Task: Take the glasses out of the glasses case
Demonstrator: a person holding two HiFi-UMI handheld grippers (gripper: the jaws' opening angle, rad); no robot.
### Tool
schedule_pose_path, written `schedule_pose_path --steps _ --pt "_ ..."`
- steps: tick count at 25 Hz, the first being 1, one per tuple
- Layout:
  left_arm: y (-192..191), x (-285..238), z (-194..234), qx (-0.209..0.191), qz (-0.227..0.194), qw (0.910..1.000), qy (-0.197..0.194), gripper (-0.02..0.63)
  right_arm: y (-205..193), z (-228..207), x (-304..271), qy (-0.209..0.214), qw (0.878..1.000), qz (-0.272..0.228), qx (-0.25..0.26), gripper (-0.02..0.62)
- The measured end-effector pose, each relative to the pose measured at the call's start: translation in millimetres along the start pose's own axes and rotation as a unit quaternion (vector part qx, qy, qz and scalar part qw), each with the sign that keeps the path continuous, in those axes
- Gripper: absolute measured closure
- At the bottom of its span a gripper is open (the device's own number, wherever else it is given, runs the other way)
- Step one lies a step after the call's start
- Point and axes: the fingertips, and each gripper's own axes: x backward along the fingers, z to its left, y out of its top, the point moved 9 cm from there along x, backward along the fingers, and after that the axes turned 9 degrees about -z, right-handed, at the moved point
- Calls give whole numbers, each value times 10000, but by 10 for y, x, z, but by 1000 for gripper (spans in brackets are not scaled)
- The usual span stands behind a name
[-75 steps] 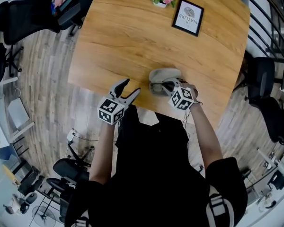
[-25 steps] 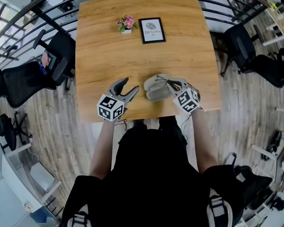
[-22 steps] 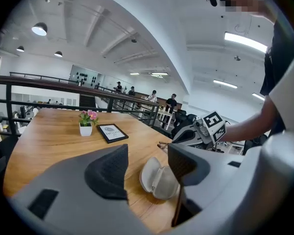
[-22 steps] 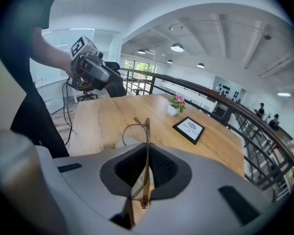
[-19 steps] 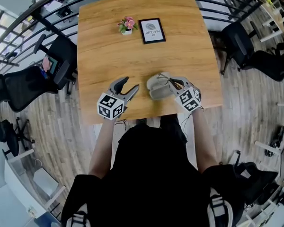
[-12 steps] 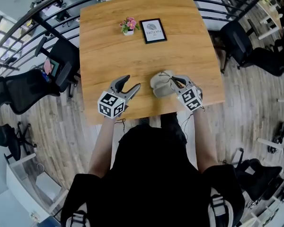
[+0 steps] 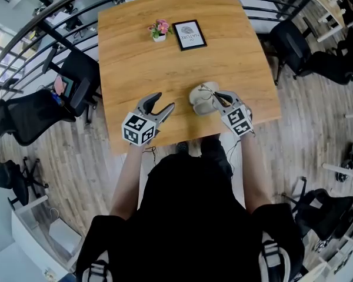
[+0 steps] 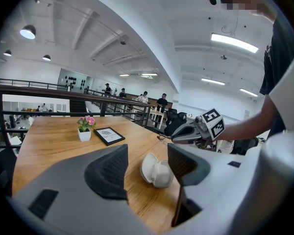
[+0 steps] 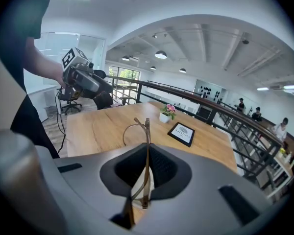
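The white glasses case lies open on the wooden table near its front edge; in the left gripper view the case shows empty. My right gripper is shut on thin brown-framed glasses, held in the air just above the case. The right gripper view shows the glasses pinched edge-on between the pads of the right gripper, one rim curving out left. My left gripper hovers open to the left of the case, nothing between its fingers. From the left gripper I see the right gripper above the case.
A small pot of pink flowers and a black-framed card stand at the far side of the table. Black office chairs sit left and right of the table, and a railing runs behind it.
My right gripper has risen a little with the glasses, away from the case. The left gripper has drifted slightly and stays open.
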Motion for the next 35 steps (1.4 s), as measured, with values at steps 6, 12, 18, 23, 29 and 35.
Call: schedule_pose_path --steps 6,12,18,23,29,35 --pt "-22 37 15 20 -8 10000 -24 341 -6 8 9 -122 9999 -16 -61 572" --pt "-55 58 32 27 22 10000 -13 341 -31 44 -36 -108 9999 10 -61 572" --pt "-36 41 75 38 7 10000 -18 341 -42 47 -61 -120 9999 59 -66 572" --pt "-33 -1 67 31 9 10000 -85 341 -55 73 -46 -127 9999 90 -44 572" --pt "-41 -45 60 44 23 9999 -164 341 -58 98 -7 -167 9998 140 -18 572" --pt "-55 -70 -14 39 20 9997 -249 341 -79 131 95 -232 9996 169 -7 572"
